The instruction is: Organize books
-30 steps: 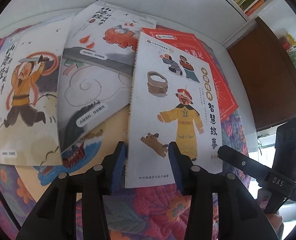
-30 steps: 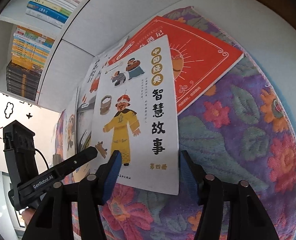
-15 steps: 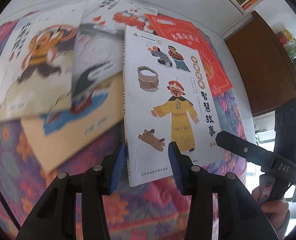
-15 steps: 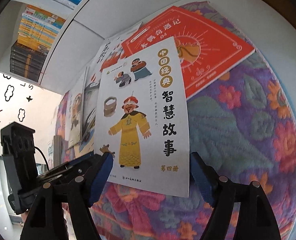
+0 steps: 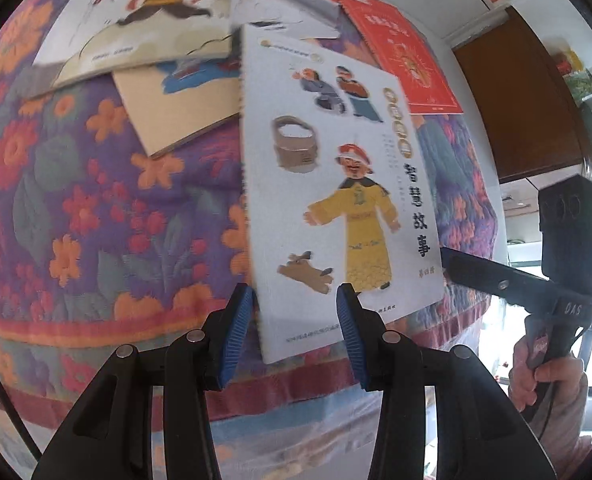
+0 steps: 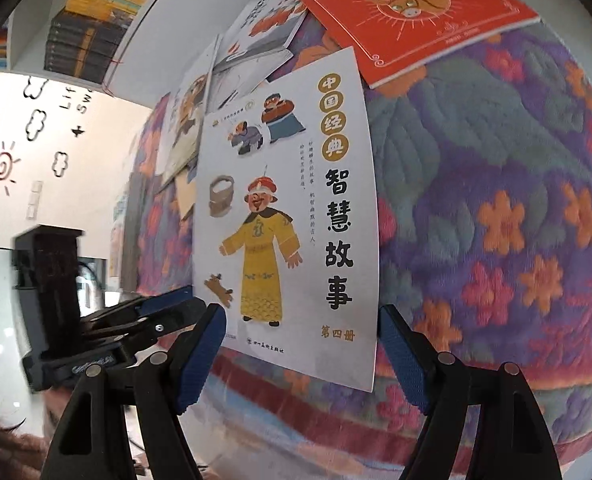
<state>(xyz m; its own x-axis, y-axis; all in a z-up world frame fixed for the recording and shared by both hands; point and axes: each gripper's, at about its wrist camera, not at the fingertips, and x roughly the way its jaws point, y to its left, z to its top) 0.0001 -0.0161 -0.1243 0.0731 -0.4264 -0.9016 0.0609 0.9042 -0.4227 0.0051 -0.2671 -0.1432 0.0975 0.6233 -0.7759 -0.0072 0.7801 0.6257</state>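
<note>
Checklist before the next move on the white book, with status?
1. Right claw open, jaws either side of the white book's lower edge: ok.
2. Left claw gripping that book: cannot tell; pads stand apart at its lower left corner.
3. Book's near edge reaches the tablecloth's red border: ok.
4. Book clear of the red book: cannot tell; corners meet.
5. Claws clear of each other: cannot tell; very close.

Purple quilted floral cloth [image 6: 495, 168] covering the desk; brown wooden cabinet [image 5: 523, 96] beside it; white wall with black cloud stickers [image 6: 36, 120] and a sun sticker [image 6: 2, 166].
</note>
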